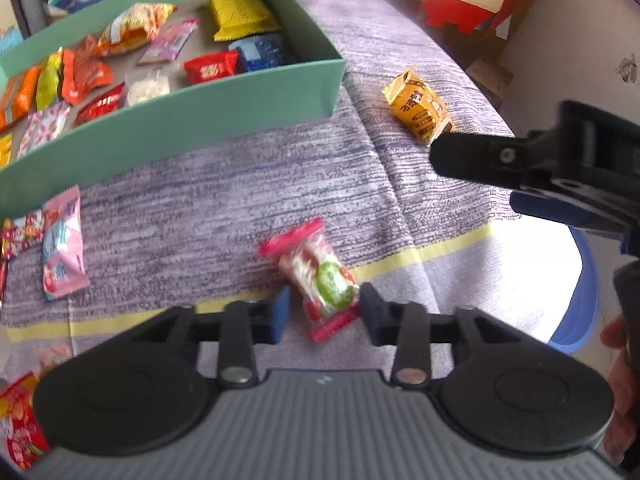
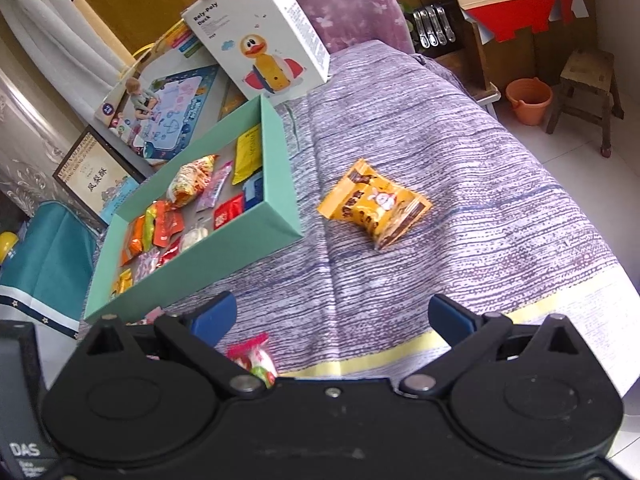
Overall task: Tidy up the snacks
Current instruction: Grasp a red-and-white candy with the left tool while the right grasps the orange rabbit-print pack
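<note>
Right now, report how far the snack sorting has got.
Done: many packets already lie in the green box. In hand: the left gripper is shut on a red-and-green candy packet at the cloth's yellow stripe. Left: the yellow packet ahead of the open right gripper, plus the pink packet beside the box.

The white toy box (image 2: 262,36) at about eleven o'clock in the right wrist view reads "Roly-Poly Duck" beside a cartoon duck, with "12" near its top corner. At about eight o'clock, a dark device (image 2: 22,408) at the frame edge shows "DAS". The framed sign (image 2: 94,172) at about nine o'clock carries Chinese characters. The snack wrappers' print is too blurred to read.
</note>
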